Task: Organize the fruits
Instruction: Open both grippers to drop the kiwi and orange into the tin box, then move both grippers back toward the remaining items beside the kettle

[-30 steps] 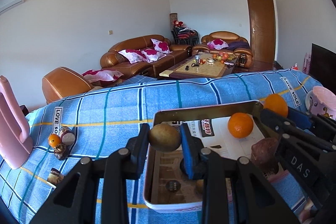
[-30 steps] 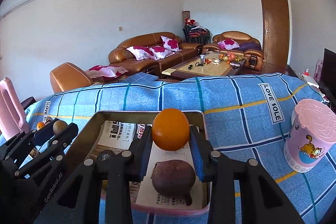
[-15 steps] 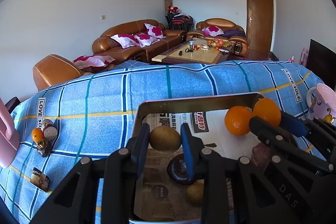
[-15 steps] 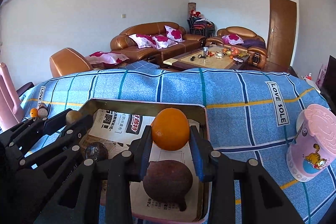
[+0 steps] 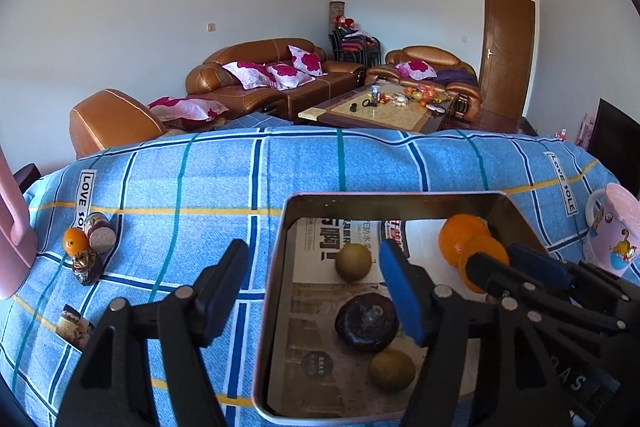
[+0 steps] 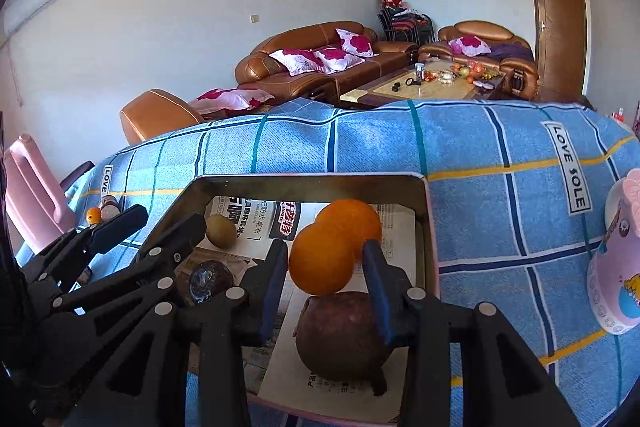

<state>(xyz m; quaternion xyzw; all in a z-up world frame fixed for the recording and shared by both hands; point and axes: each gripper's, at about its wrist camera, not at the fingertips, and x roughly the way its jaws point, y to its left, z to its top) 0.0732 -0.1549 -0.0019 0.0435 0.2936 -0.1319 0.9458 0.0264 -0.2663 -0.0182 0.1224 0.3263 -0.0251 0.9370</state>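
Observation:
A metal tray [image 5: 384, 201] [image 6: 312, 182] lined with newspaper sits on the blue plaid cloth. My left gripper [image 5: 316, 287] is open over the tray's left rim; a brown kiwi [image 5: 353, 262] [image 6: 221, 231] lies in the tray just beyond it. My right gripper [image 6: 325, 271] [image 5: 494, 259] is shut on an orange [image 6: 320, 259] low over the tray, touching a second orange [image 6: 356, 217] [image 5: 460, 235]. A dark round fruit [image 5: 366, 323], another kiwi [image 5: 391, 370] and a reddish-brown fruit [image 6: 340, 335] also lie in the tray.
A pink cartoon cup [image 5: 614, 231] [image 6: 618, 267] stands right of the tray. At the left are a small orange [image 5: 75, 239], a jar [image 5: 102, 233], a dark figurine [image 5: 86, 263] and a pink stand [image 5: 14, 227]. Sofas and a coffee table lie beyond.
My left gripper opened and let the kiwi go into the tray. My right gripper lowered its orange down beside the other orange.

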